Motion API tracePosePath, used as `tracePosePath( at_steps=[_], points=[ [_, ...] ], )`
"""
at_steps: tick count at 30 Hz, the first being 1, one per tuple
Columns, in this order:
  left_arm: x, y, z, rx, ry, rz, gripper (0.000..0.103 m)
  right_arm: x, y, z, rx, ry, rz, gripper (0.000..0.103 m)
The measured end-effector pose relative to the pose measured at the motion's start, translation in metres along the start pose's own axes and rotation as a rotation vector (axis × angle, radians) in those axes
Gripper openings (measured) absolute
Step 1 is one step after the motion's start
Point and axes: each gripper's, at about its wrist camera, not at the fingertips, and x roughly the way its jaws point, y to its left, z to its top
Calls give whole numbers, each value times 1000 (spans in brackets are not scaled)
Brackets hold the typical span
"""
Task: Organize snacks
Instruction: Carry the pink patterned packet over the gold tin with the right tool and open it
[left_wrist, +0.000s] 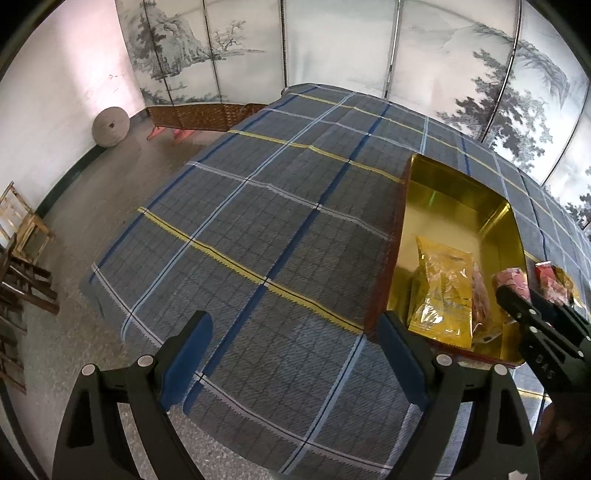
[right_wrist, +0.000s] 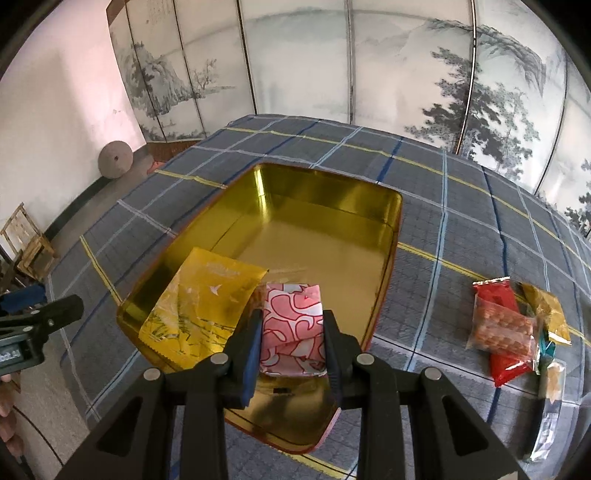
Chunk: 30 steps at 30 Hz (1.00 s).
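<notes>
- At the bottom centre of the right wrist view, the right gripper (right_wrist: 291, 343) is clamped on a pink-and-white snack packet (right_wrist: 291, 325), pinched at both sides and held over the near end of the gold tin (right_wrist: 391, 236).
- To do this step well, I'd judge the packet should go lower before the jaws part, so it lies flat beside the yellow foil packet (right_wrist: 195, 314) and not on top of it.
- That yellow packet leans on the tin's lower-left wall, one corner over the rim; a nudge could tip it out.
- Low in the left wrist view, the left gripper (left_wrist: 295, 354) stands wide open and holds nothing, over the plaid cloth (left_wrist: 258, 221) just left of the tin's red outer wall.
- Lower right of the right wrist view, a small pile of snacks waits on the cloth: a red packet (right_wrist: 498, 328), a clear biscuit pack (right_wrist: 502, 328) across it, and others partly hidden.
- Further up the frame, the tin's far half is bare, giving plenty of room for more packets.
- Beyond the tin the cloth runs open to the table's far edge, with a painted folding screen (right_wrist: 369, 74) behind it.
</notes>
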Motion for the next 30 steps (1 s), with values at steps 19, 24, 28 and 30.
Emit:
tracePosePath(
  at_steps=[19, 24, 28, 30],
  points=[
    [1, 5, -2, -8, 11, 3, 88, 18, 7, -6, -15, 61, 9, 31],
    [1, 1, -1, -4, 9, 1, 88, 16, 9, -7, -17, 57, 13, 31],
    [1, -3, -1, -1, 10, -2, 88, 14, 7, -6, -19, 57, 20, 32],
    [0, -5, -1, 4, 10, -3, 88, 11, 7, -6, -11, 38, 24, 40]
  ],
)
